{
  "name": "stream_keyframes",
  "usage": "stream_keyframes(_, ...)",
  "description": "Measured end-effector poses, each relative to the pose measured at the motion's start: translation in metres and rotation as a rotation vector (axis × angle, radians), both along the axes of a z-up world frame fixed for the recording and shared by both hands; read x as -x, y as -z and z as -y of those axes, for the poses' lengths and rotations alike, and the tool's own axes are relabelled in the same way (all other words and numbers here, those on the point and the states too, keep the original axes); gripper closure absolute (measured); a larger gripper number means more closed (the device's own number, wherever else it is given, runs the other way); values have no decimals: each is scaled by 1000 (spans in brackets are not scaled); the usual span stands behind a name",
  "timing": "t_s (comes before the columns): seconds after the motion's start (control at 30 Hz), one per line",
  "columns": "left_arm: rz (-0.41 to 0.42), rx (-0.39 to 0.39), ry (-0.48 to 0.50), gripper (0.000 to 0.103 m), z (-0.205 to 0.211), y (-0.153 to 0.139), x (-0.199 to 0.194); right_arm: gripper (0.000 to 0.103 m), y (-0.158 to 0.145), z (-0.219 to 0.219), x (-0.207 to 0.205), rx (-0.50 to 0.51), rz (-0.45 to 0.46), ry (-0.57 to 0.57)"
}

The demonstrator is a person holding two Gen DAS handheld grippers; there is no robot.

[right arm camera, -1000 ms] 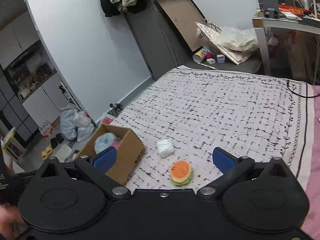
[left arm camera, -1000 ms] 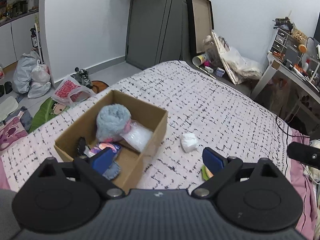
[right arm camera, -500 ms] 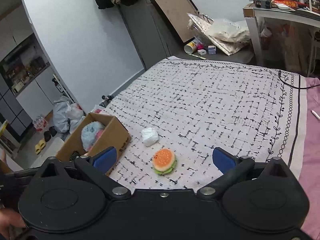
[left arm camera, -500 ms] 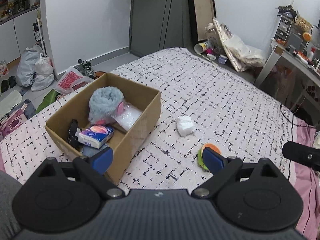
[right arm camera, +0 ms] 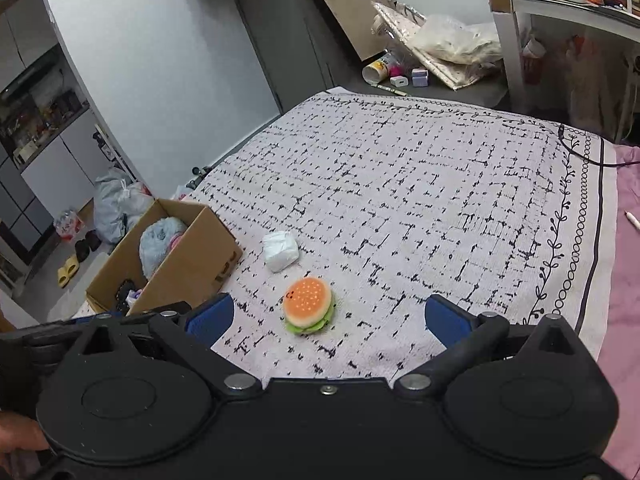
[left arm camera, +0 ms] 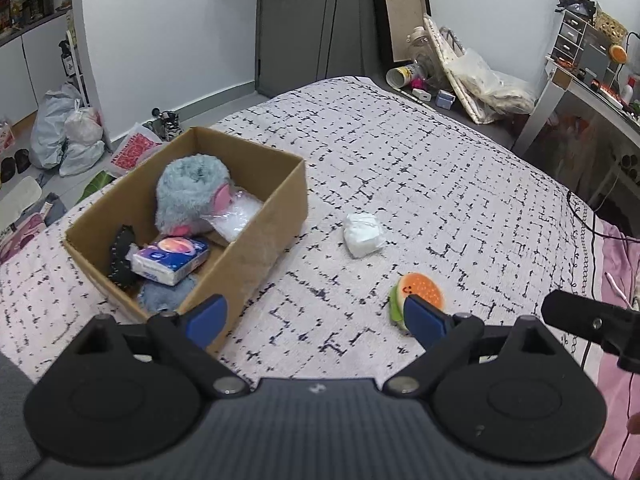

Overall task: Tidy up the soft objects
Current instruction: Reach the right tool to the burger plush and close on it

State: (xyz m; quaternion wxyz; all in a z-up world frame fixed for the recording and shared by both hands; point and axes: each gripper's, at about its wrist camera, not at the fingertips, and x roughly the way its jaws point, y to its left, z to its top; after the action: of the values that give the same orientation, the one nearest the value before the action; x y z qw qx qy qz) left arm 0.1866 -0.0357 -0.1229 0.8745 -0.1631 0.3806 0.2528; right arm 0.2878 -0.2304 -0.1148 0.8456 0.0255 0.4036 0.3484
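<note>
A plush burger (right arm camera: 308, 305) (left arm camera: 422, 292) lies on the patterned bedspread, with a white wrapped soft pack (right arm camera: 281, 251) (left arm camera: 362, 234) just beyond it. A cardboard box (left arm camera: 276, 216) (right arm camera: 192, 254) to the left holds a grey-blue fluffy toy (left arm camera: 192, 188), a tissue pack (left arm camera: 170, 260), a clear bag and dark items. My left gripper (left arm camera: 314, 316) is open above the bedspread between box and burger, its right finger overlapping the burger's near edge. My right gripper (right arm camera: 328, 318) is open, with the burger lying ahead between its fingers, untouched.
The bedspread (right arm camera: 420, 184) is bordered by a pink sheet (right arm camera: 626, 280) on the right. A cable (left arm camera: 580, 216) crosses the bed's right edge. Bags and shoes lie on the floor at left; a desk (right arm camera: 560, 4) and leaning boards stand beyond the bed.
Both grippers have sunk toward the bed and drawn closer to the burger and box. The burger now shows fully in the left wrist view. Both grippers stay open.
</note>
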Motion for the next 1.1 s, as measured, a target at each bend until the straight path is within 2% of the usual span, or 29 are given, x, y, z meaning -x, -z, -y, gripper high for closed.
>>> stream_keyframes(0.13,1,8,9,11,2,4,-10,1,4,3,-9,-22,-14,17)
stream_keyframes(0.3,10,12,13,11,3,10,-21,13,16,1,-23,-37,-72,36)
stream_keyframes(0.57,22,39,-2,20,-7,20,-37,21,35,-8,-38,-61,-144,57)
stream_keyframes(0.63,32,46,-13,24,-12,21,-41,24,38,-11,-42,-72,-162,58)
stream_keyframes(0.7,42,56,-13,30,-17,22,-45,35,43,-15,-45,-79,-180,55)
stream_keyframes(0.77,47,64,-15,31,-21,24,-49,39,48,-20,-48,-71,-201,52)
stream_keyframes(1.1,62,142,-36,34,-40,42,-67,40,67,-49,-52,-46,-257,7)
